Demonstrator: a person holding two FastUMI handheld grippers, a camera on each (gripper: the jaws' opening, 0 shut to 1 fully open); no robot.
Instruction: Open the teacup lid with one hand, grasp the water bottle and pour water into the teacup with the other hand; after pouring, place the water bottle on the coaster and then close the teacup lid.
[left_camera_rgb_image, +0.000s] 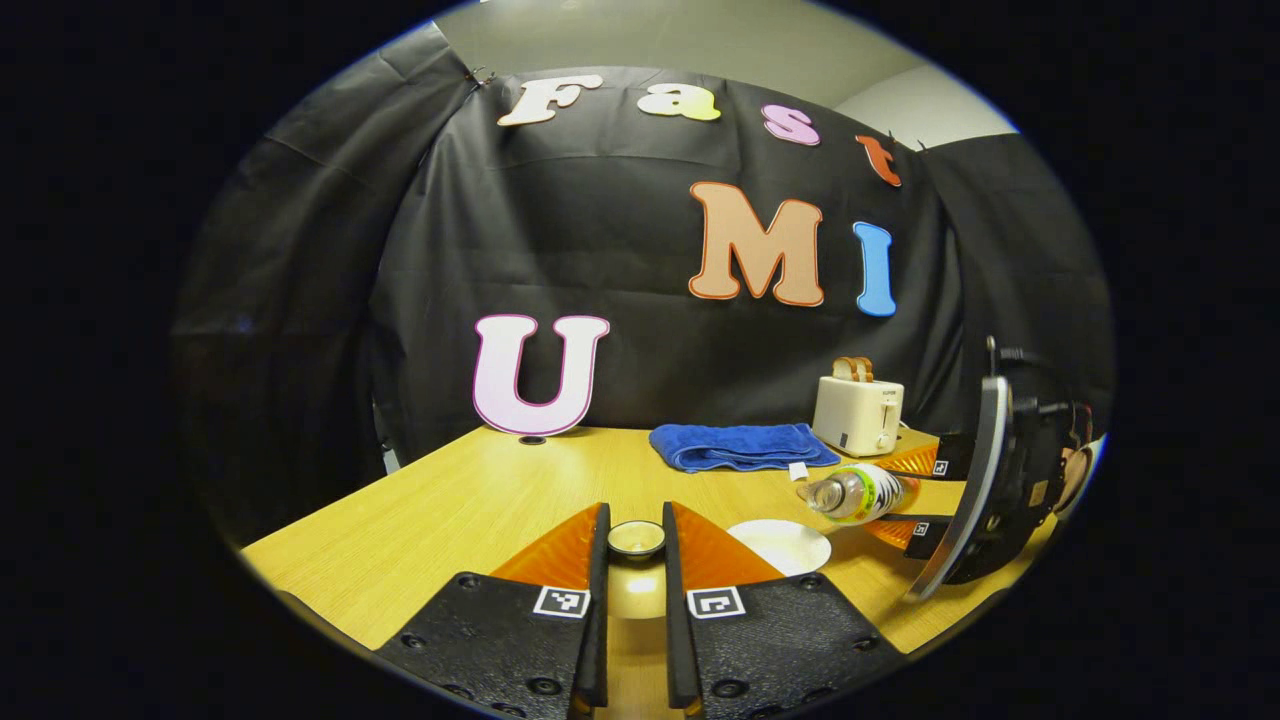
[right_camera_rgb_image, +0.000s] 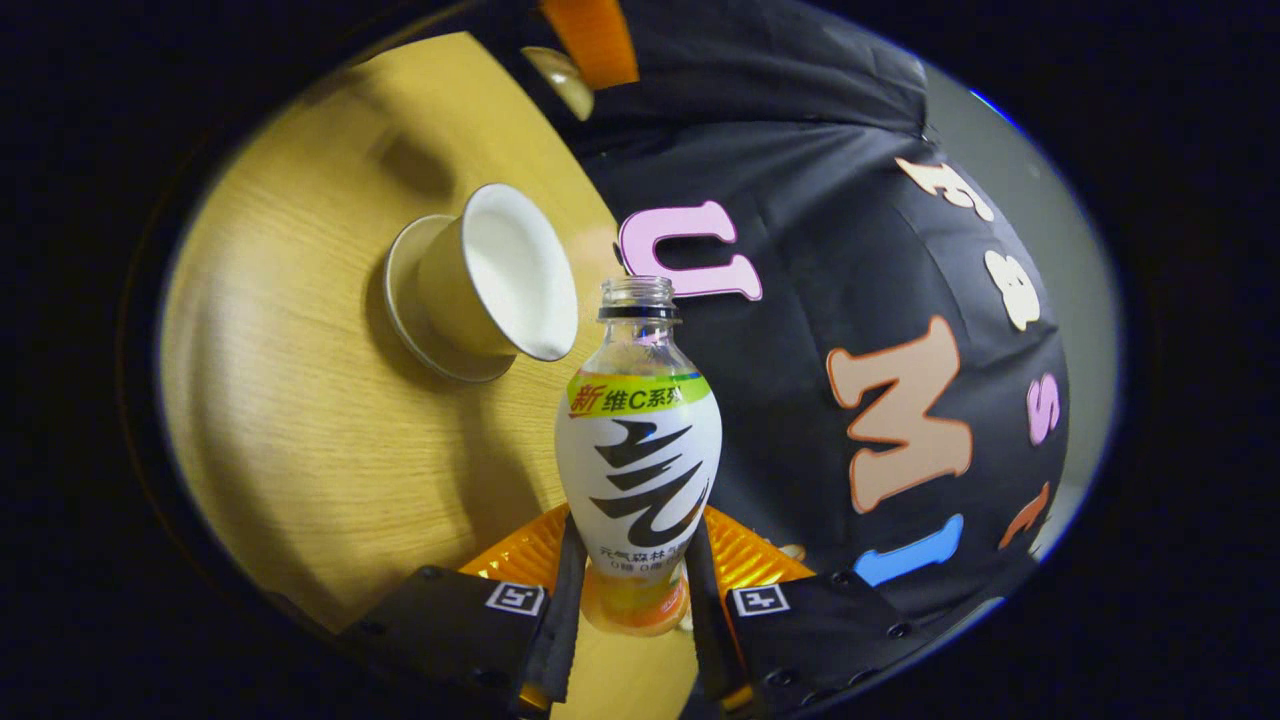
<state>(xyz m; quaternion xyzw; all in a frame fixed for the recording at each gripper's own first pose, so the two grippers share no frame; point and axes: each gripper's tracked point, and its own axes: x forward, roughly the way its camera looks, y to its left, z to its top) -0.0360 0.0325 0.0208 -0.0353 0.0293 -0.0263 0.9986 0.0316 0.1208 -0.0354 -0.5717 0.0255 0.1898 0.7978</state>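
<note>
**Bottle tipped toward the open cup, lid held clear**

The table (left_camera_rgb_image: 470, 500) carries everything. At its back edge lie a blue towel (left_camera_rgb_image: 742, 446) and a toaster (left_camera_rgb_image: 858, 414), well away from the work, and neither seems part of the task.

The right gripper (right_camera_rgb_image: 628, 575) has its two fingers clamped on the lower body of the bottle (right_camera_rgb_image: 638, 450). In the left gripper view the bottle (left_camera_rgb_image: 856, 493) lies nearly on its side in the air, neck pointing across the table. That is a pouring pose: the whole hand is rolled over, which is why the table stands almost upright in the right gripper view. The bottle's mouth is uncapped and sits just beside the rim of the cup (right_camera_rgb_image: 492, 275), so the tilt seems aimed there. No stream of water is visible, and I cannot tell how full the cup is.

The cup stands open on its saucer (right_camera_rgb_image: 400, 300), its pale inside showing.

The left gripper (left_camera_rgb_image: 636, 545) is level and low over the table, its fingers closed on the knob of the lid (left_camera_rgb_image: 636, 538), held aside, probably to leave the cup's mouth free.

A white disc (left_camera_rgb_image: 779, 545) lies flat on the table below the bottle; it may be the coaster, ready to receive it.
</note>
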